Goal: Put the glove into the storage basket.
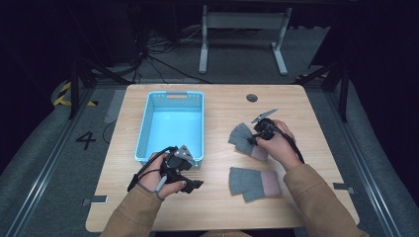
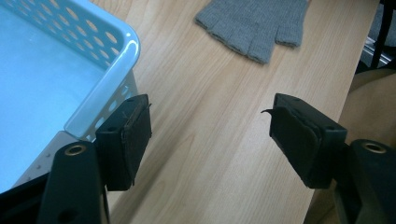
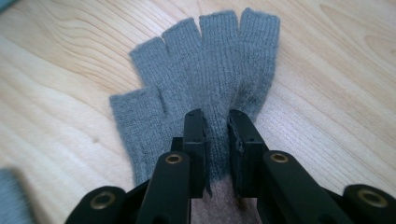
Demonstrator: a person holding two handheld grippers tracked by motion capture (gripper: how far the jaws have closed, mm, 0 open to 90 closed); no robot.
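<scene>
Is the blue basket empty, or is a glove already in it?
Empty: the blue basket shows a bare floor, and both gloves lie on the table.

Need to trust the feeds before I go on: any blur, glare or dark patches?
High view: table evenly lit, surroundings dark. Left gripper view: glare streak on the blue basket rim, jaws sharp. Right gripper view: grey fingerless glove sharp, near jaws slightly soft.

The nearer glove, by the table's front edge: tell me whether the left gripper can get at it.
Probably yes. The left gripper is open beside the basket, and only bare table separates it from the nearer glove.
</scene>
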